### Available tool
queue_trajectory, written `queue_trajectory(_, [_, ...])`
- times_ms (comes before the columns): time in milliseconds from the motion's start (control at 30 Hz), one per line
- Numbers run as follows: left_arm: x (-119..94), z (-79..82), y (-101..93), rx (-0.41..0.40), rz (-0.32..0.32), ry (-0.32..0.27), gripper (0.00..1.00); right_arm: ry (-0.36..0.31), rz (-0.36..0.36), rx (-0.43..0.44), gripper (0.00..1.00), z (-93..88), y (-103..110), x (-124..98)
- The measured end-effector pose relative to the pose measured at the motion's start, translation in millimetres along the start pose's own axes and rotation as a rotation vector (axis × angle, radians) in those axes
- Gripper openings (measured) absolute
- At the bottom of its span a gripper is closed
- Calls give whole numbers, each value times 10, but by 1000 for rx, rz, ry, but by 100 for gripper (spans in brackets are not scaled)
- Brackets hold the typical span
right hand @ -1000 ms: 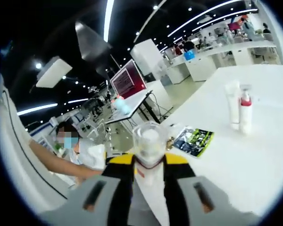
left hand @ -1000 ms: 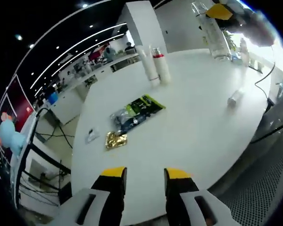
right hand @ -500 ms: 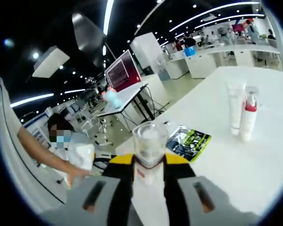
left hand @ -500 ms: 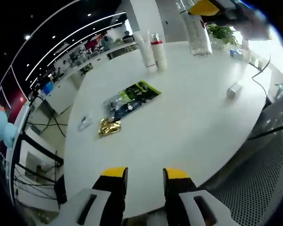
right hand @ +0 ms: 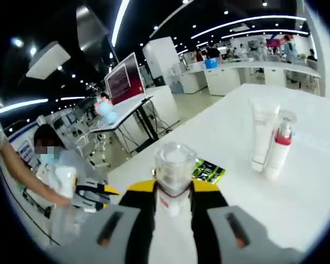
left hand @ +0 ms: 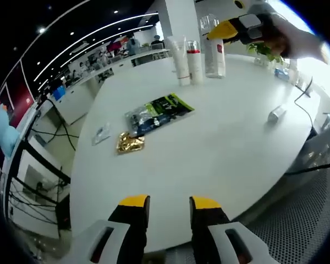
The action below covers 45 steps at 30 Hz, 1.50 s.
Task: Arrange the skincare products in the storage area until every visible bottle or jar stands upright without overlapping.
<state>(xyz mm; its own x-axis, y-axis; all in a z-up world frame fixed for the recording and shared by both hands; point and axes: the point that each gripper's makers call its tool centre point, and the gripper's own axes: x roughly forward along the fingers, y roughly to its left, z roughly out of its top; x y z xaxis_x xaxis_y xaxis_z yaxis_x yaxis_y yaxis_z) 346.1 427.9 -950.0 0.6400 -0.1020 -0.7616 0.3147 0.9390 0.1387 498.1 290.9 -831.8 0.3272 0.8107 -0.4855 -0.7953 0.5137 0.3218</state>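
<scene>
A white tube and a pump bottle with a red band stand upright at the far side of the white table. Right beside them a clear bottle hangs upright with my right gripper shut on its top part. In the right gripper view the clear bottle sits between the jaws of my right gripper, with the tube and the pump bottle ahead on the right. My left gripper stands open over the table's near edge, holding nothing.
A green and black packet, a gold packet and a small clear packet lie mid-table. A small bottle lies on its side at the right, near a cable. A person stands past the table's edge.
My right gripper has carried the clear bottle down and over to the tube and the pump bottle, and it is now right beside them. My left gripper has stayed open.
</scene>
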Motion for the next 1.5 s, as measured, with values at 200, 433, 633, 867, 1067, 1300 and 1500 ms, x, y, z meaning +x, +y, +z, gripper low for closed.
queue_trajectory(200, [8, -58, 42, -30, 0, 13, 30, 5, -55, -12, 23, 12, -257, 186])
queue_trajectory(433, [5, -69, 56, -42, 6, 15, 29, -1, -153, -56, 23, 53, -643, 328])
queue_trajectory(633, [8, -88, 55, -39, 5, 27, 28, 3, -221, -67, 23, 18, -937, 429])
queue_trajectory(867, [8, -90, 60, -43, 6, 28, 28, 5, -273, -102, 23, -10, -1103, 543])
queue_trajectory(1067, [9, -107, 69, -45, 10, 36, 27, 18, -325, -131, 23, -49, -1224, 610])
queue_trajectory(1300, [7, -115, 71, -45, 11, 39, 26, 4, -350, -185, 23, 2, -1328, 633])
queue_trajectory(1500, [3, -120, 74, -48, 12, 40, 26, -7, -373, -194, 23, 27, -1419, 653])
